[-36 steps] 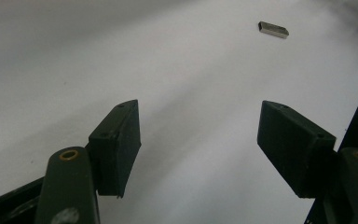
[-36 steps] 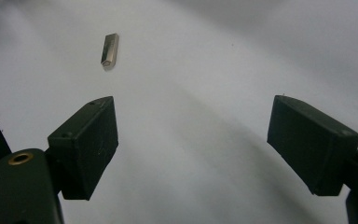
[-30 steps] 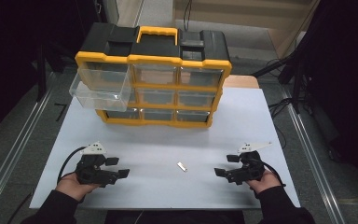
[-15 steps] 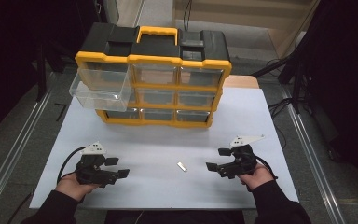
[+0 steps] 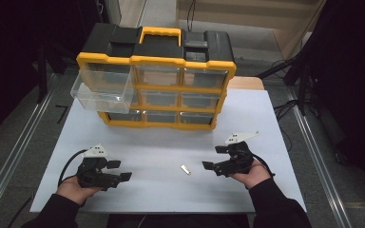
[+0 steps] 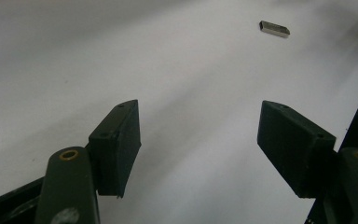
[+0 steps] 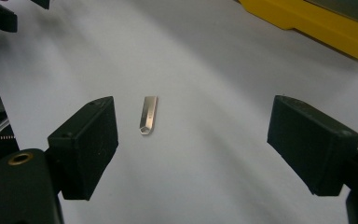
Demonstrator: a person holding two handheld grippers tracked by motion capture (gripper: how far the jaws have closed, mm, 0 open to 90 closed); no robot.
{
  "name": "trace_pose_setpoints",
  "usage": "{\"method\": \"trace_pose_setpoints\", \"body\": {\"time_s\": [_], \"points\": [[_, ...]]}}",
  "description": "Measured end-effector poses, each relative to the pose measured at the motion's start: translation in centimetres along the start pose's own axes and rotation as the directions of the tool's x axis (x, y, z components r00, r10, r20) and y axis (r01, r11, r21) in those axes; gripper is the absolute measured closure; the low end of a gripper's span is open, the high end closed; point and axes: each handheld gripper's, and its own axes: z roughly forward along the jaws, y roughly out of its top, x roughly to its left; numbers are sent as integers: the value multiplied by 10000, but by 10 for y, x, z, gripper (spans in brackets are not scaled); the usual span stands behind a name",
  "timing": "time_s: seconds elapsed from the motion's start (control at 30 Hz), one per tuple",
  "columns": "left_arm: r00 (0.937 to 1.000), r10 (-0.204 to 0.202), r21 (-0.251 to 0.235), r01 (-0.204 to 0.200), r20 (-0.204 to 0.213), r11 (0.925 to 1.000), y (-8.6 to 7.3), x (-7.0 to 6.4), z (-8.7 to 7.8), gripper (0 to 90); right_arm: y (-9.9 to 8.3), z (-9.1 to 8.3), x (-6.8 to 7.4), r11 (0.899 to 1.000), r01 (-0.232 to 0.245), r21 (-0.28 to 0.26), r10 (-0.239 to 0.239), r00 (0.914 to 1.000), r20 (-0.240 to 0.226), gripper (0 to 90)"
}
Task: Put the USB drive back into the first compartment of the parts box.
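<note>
Metal piece lies flat on my white desk, just beside the right gripper. Both grippers' jaws gape wide, holding nothing; my left gripper rests well apart.

A small metal piece is lying on the table, between the left gripper and the right gripper, nearer the right one. Behind them a drawer organizer is standing, its upper-left drawer sticking out, seemingly holding nothing.
</note>
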Motion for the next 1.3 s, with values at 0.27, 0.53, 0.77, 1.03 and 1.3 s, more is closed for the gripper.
{"method": "trace_pose_setpoints", "body": {"time_s": [0.27,0.53,0.77,1.03,1.3], "points": [[10000,19,15,-19,-4,10000,0,0,0,312,9,12,3,9999,-91,133,92,9999,-104,145],[10000,15,20,-15,47,10000,0,0,0,312,17,22,7,9997,-155,189,161,9994,-292,145],[10000,8,14,-8,69,10000,0,0,0,312,24,33,12,9995,-32,312,44,9993,-377,145],[10000,8,14,-8,82,10000,0,0,0,312,31,44,17,9986,113,525,-92,9991,-414,146],[10000,6,19,-7,92,10000,-1,0,0,312,36,53,21,9978,189,628,-156,9985,-521,146]]}}
